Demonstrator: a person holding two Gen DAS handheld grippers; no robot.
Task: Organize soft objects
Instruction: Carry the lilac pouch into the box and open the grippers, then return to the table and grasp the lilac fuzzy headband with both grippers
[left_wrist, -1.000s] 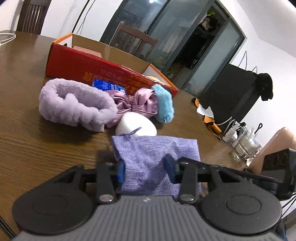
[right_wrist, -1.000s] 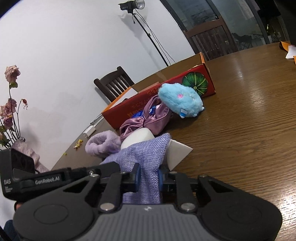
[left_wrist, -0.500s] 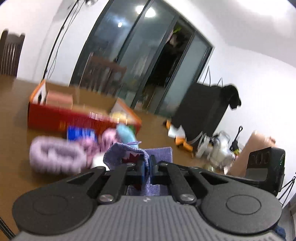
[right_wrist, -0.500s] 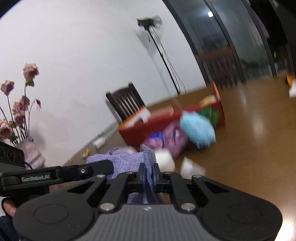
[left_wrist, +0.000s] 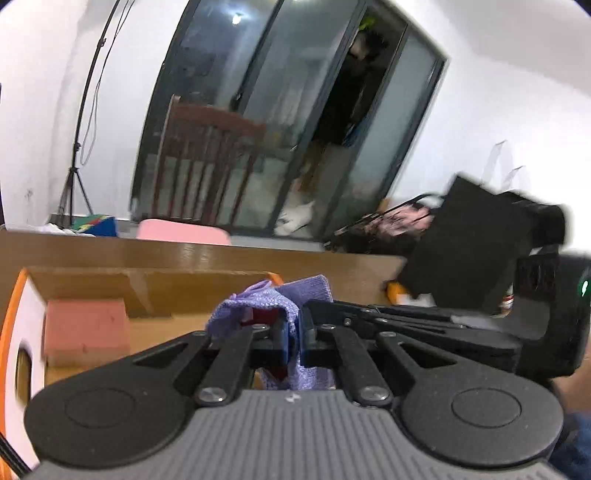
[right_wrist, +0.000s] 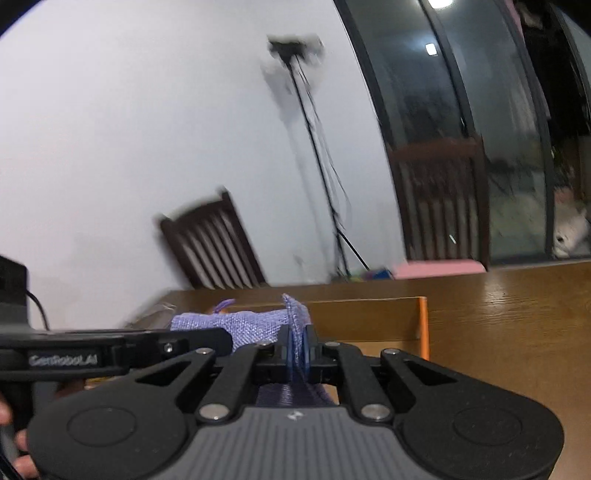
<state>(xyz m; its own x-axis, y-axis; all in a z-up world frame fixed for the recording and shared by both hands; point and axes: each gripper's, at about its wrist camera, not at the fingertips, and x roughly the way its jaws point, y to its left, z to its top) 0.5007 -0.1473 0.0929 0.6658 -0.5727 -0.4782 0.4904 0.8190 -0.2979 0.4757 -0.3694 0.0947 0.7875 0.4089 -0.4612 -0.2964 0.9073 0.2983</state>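
In the left wrist view, the left claw (left_wrist: 292, 339) is pinched nearly closed on a fold of the lilac drawstring pouch (left_wrist: 275, 301), with the woven cloth bunched up above the blue pads (left_wrist: 281, 338) and trailing down between them. The pouch hangs over the open cardboard box (left_wrist: 147, 291) — a pink sponge-like block (left_wrist: 86, 326) lies inside at the left, against the box's orange-edged end flap. Beyond the box runs the wooden bench (left_wrist: 207, 254), with a slatted chair (left_wrist: 207, 166) behind it. The right claw (left_wrist: 413, 325) reaches in from the right side, its black linkage touching the pouch.

In the right wrist view, the right claw (right_wrist: 297, 350) is likewise clamped tight on the pouch (right_wrist: 240, 325), a thin edge of fabric squeezed between its pads. The cloth stretches leftward to the other claw's body (right_wrist: 110, 354). Behind it stands the far wall of the box (right_wrist: 369, 317), its corner trimmed in orange, and the bench (right_wrist: 517, 314) extends to the right.
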